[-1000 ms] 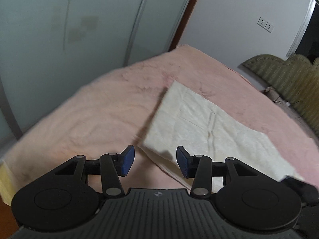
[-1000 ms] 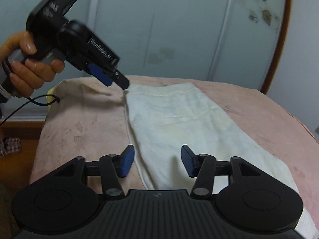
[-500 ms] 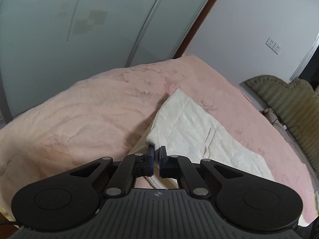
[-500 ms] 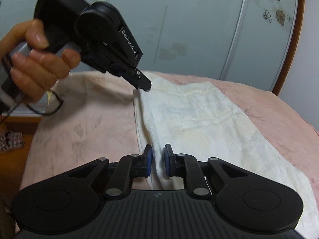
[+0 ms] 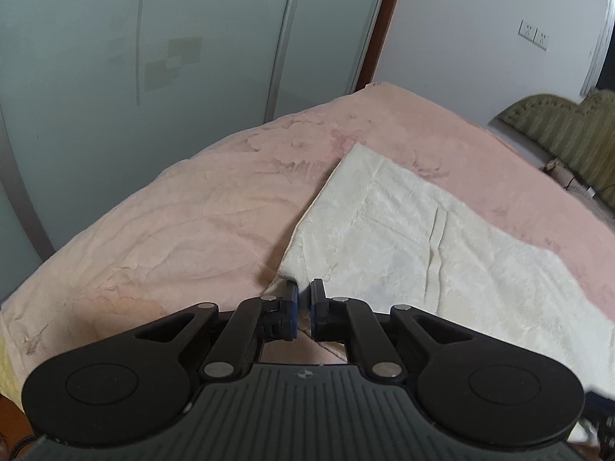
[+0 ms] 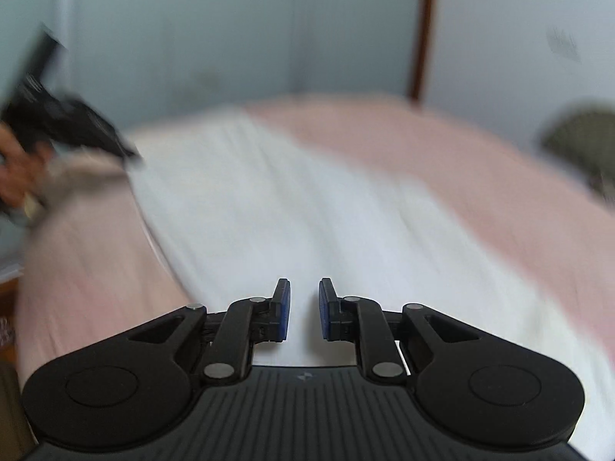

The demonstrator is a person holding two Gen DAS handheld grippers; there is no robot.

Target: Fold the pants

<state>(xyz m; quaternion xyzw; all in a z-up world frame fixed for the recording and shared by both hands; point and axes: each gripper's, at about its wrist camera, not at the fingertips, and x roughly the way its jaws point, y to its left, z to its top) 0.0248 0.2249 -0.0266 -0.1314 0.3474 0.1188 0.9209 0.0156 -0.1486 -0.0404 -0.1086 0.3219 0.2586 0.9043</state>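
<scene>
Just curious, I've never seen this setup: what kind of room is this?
Most likely a bedroom: a bed under a pink blanket, a padded green headboard, and frosted sliding wardrobe doors behind.

Bed [image 5: 192,223] covered w/ pink blanket; cream pants [image 5: 423,238] laid flat on it, running diagonally, one corner raised off blanket at near edge.

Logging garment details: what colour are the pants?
Cream white pants, clearest in the left wrist view.
</scene>
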